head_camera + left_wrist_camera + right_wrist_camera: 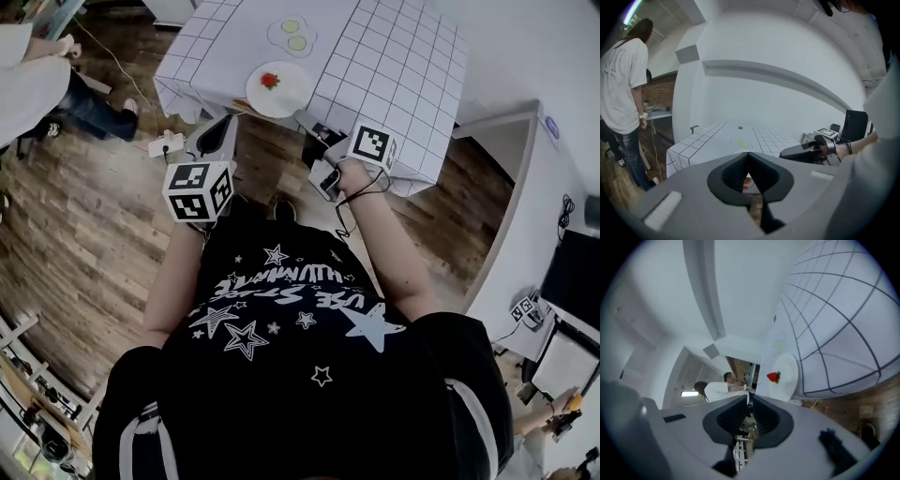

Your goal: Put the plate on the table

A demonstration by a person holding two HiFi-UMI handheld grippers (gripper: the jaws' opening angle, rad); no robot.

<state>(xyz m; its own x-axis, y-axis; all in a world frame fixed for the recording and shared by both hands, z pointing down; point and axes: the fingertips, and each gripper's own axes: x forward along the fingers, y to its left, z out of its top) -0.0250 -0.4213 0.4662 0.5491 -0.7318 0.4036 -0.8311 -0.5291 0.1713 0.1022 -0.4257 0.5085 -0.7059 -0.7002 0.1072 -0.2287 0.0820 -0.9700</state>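
- Two grippers, both off the plate. The left gripper (749,153) is clenched with its jaw tips meeting and nothing between them. The right gripper (749,399) is also closed and empty.
- One plate (286,94), white and round, lies flat and face up on the table (394,56). It sits at the near edge, towards the left of the gridded cloth.
- One strawberry (270,81) rests on the plate, slightly left of its centre.
- Both grippers hang just off the near edge, the left one near the plate and the right one further right.
- Orientation: being round, the plate has no long axis and points no particular way. Its rim is level with the tabletop.
- Status, as judged: the plate appears already set down.
- Hazard: the plate sits close to the edge. A brush from either gripper, or a snag on the hanging cloth, could slide it off.
- Hazard: a jolt could roll the strawberry off.
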